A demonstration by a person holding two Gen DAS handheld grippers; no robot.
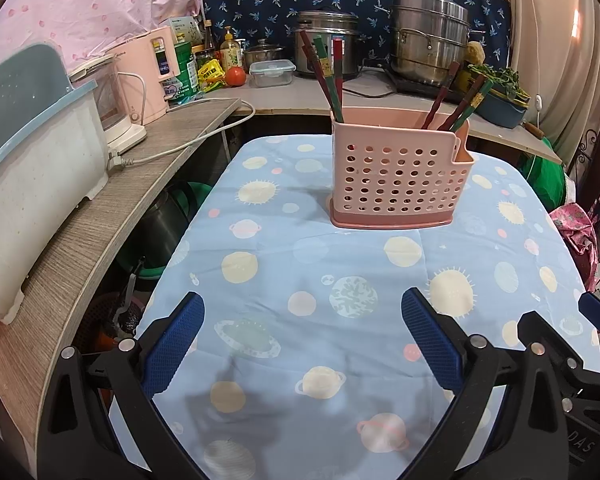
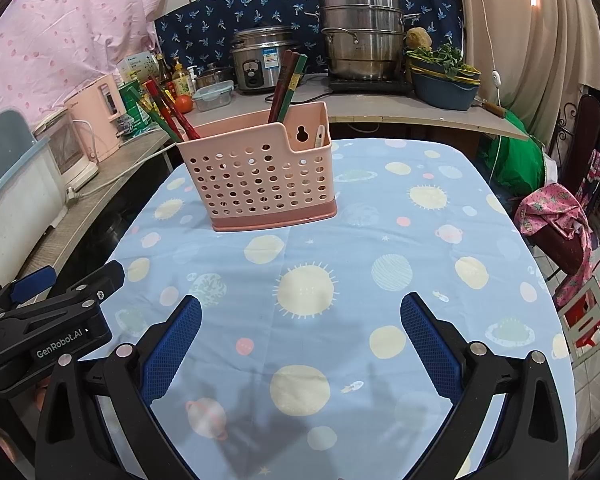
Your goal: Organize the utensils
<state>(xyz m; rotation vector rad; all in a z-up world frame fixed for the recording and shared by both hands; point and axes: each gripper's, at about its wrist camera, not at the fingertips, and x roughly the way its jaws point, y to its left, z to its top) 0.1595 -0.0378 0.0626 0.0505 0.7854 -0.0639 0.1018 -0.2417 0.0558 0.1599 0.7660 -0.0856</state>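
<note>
A pink perforated utensil holder (image 1: pixel 396 176) stands upright on the table with the blue planet-print cloth (image 1: pixel 300 280); it also shows in the right wrist view (image 2: pixel 260 176). Red and green chopsticks stand in it in two bunches, one at its left (image 1: pixel 328 76) and one at its right (image 1: pixel 456 100); the right wrist view shows both bunches too (image 2: pixel 164 112) (image 2: pixel 288 84). My left gripper (image 1: pixel 302 324) is open and empty, near the table's front edge. My right gripper (image 2: pixel 300 326) is open and empty beside it. No loose utensils show on the cloth.
A wooden shelf (image 1: pixel 100 216) runs along the left with a dish rack (image 1: pixel 32 168) and a white appliance with its cord. The back counter holds a rice cooker (image 2: pixel 260 60), a steel steamer pot (image 2: pixel 364 36), bottles and a blue basin. A chair with pink cloth (image 2: pixel 556 216) stands right.
</note>
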